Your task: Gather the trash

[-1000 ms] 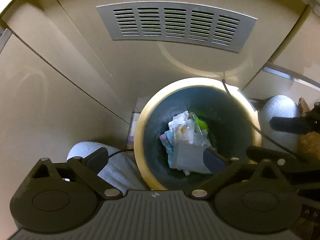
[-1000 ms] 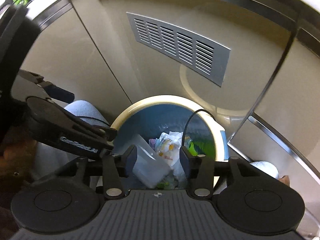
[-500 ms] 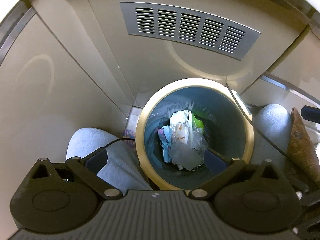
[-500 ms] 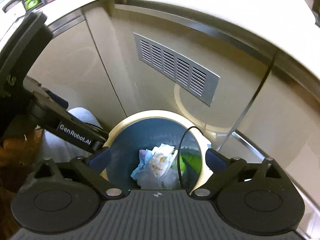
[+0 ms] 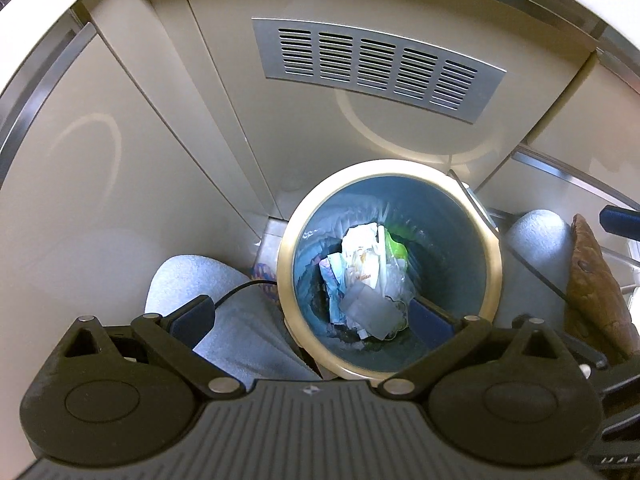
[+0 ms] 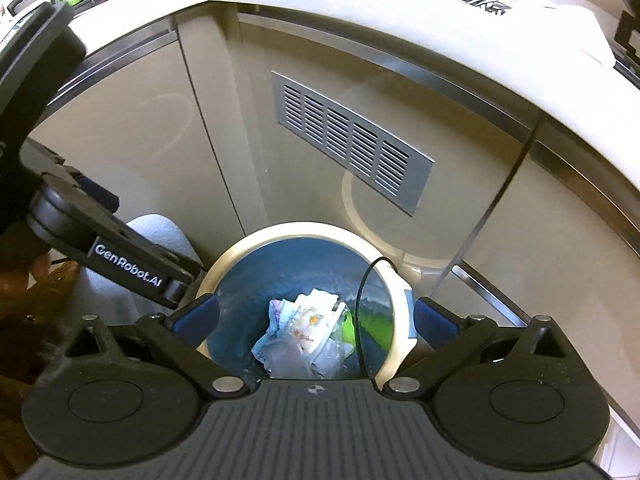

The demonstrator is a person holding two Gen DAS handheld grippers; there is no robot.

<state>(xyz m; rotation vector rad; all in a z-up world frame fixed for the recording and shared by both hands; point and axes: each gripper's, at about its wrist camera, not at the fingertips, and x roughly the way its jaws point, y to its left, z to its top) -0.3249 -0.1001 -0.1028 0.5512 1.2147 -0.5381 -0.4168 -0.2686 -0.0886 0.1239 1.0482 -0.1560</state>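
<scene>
A round bin with a cream rim (image 5: 294, 240) and a blue liner stands on the floor against beige cabinets; it also shows in the right wrist view (image 6: 240, 252). Crumpled wrappers, a clear plastic piece and a green scrap lie inside as trash (image 5: 370, 276), which also shows in the right wrist view (image 6: 306, 332). My left gripper (image 5: 312, 318) is open and empty above the bin's near rim. My right gripper (image 6: 316, 318) is open and empty above the bin.
A grey vent grille (image 5: 380, 66) sits in the cabinet panel behind the bin. The person's light grey knees (image 5: 192, 280) flank the bin. A black cable (image 6: 362, 312) hangs over the bin. The white countertop edge (image 6: 400, 24) is above. The left gripper's body (image 6: 120, 256) is at the left of the right wrist view.
My right gripper opened and let a clear plastic piece drop into the bin. Both grippers have pulled up and back from the bin.
</scene>
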